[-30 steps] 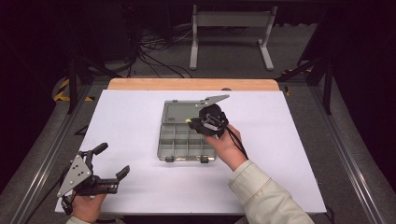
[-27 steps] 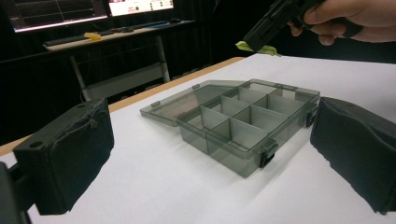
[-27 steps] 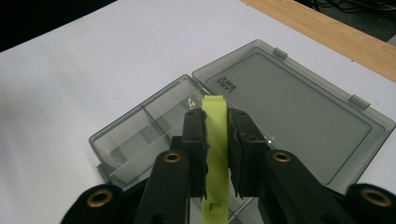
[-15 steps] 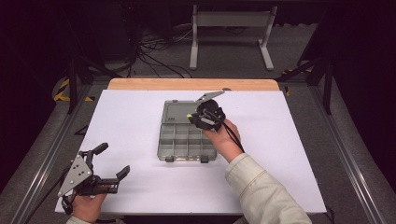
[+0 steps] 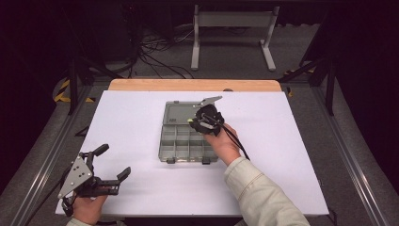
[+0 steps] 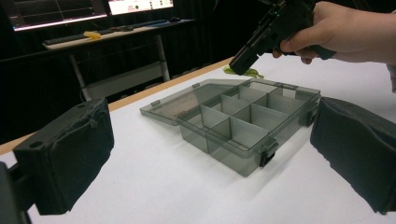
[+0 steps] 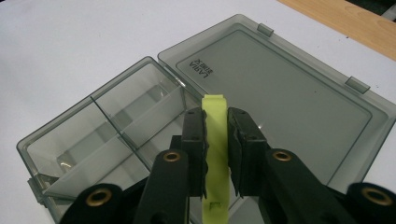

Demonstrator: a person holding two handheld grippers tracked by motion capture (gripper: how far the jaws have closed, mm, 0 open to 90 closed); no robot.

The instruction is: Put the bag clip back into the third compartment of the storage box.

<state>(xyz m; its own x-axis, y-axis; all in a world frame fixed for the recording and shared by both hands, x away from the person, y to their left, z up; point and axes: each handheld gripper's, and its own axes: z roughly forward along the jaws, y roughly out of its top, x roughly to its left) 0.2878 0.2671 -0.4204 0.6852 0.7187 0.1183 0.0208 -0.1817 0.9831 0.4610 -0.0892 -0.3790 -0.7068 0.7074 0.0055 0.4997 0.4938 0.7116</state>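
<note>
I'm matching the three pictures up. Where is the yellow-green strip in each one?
High view: strip at the right gripper, over the box.
Left gripper view: strip below that gripper's tip, behind the box.
Right gripper view: centre, clamped.
Shared landmark: the box's open lid.

A flat yellow-green strip [image 7: 216, 149] is held between the two jaws, pinched on both flat faces, its squared end projecting just past the jaw tips. Below and beyond those tips, an open smoke-grey compartment box [image 7: 112, 135] is laid flat, its dividers upright, its hinged lid [image 7: 289, 102] folded back flat on the far side of the tips.
</note>
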